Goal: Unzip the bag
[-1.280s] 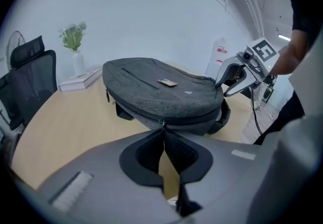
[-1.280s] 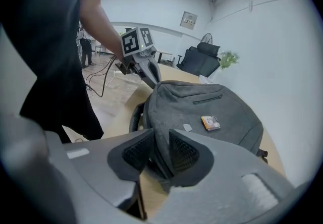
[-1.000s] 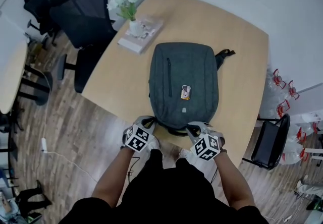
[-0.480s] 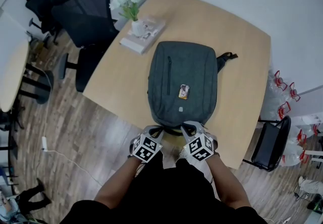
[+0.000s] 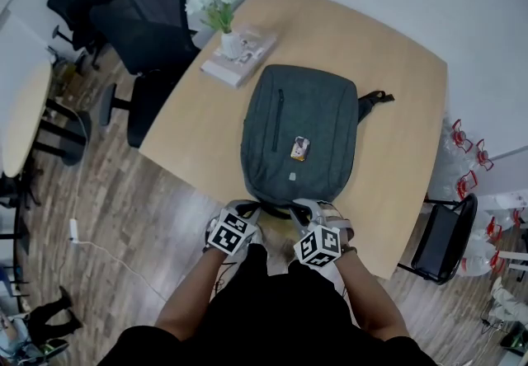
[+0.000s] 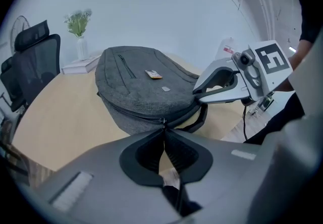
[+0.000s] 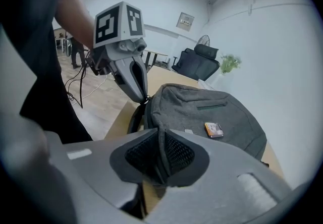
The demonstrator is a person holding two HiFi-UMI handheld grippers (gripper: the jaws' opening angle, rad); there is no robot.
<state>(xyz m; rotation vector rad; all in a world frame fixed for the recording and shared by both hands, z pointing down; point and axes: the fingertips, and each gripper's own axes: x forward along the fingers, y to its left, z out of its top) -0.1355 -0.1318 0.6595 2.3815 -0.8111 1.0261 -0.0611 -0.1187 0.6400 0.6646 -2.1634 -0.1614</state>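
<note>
Fingers (image 6: 144, 153) of the left gripper (image 6: 163, 136) sit narrow, clamped on the zipper pull (image 6: 162, 123) right at the near end of the bag (image 6: 136, 87). From that gripper's view the bag lies flat on the table (image 6: 55, 117). Bare wood runs wide to its left, and the right gripper (image 6: 198, 95) noses in beside the carry handle (image 6: 202, 117).

Over to the right gripper view: its fingers (image 7: 179, 156) are nearly together on a fold of the bag's grey fabric, and they have just eased a shade wider. The floor (image 7: 93, 104) lies left of the table's near edge.

Head view now: both grippers crowd the bag's near end, which rests right at the table's near edge, one on each side of the handle. Open tabletop lies right of the bag and beyond it. A book (image 5: 239, 59) with a flower vase (image 5: 229, 41) sits at the far left edge, apart from the bag. An office chair (image 5: 140, 22) stands off that side.
</note>
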